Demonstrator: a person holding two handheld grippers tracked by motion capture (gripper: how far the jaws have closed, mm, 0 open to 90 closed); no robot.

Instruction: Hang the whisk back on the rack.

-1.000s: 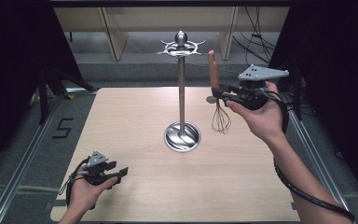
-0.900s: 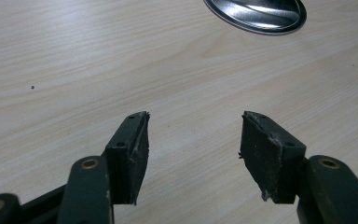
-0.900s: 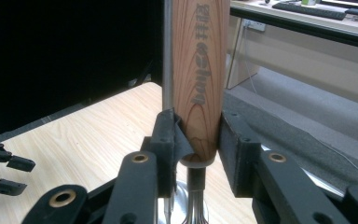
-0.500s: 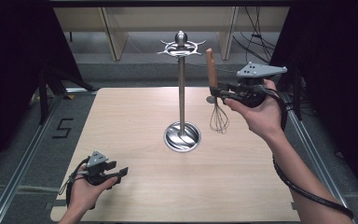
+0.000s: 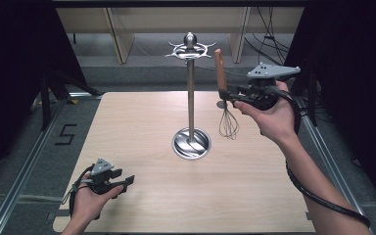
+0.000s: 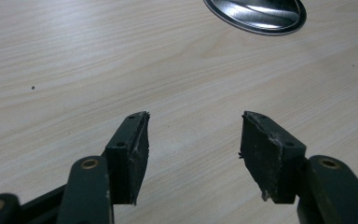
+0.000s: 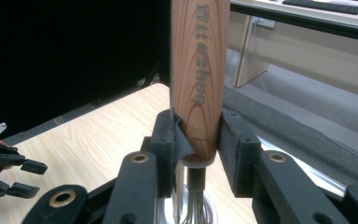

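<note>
The left black two-jaw gripper (image 5: 125, 182) carries a small grey three-cornered plate (image 5: 101, 166) on top and trails a thin black cable (image 5: 76, 188) looped behind its body. In the left gripper view its flat rubber-faced pads (image 6: 137, 154) look scuffed and frayed at the edges, with small screw holes along each jaw block and brass-coloured pivot pins (image 6: 89, 163) behind them. The right black two-jaw gripper (image 5: 223, 93) has a larger grey three-cornered plate (image 5: 270, 71) above it and a thick black cable (image 5: 318, 198) running back beneath the forearm. Both forearms are bare, with no sleeves.
</note>
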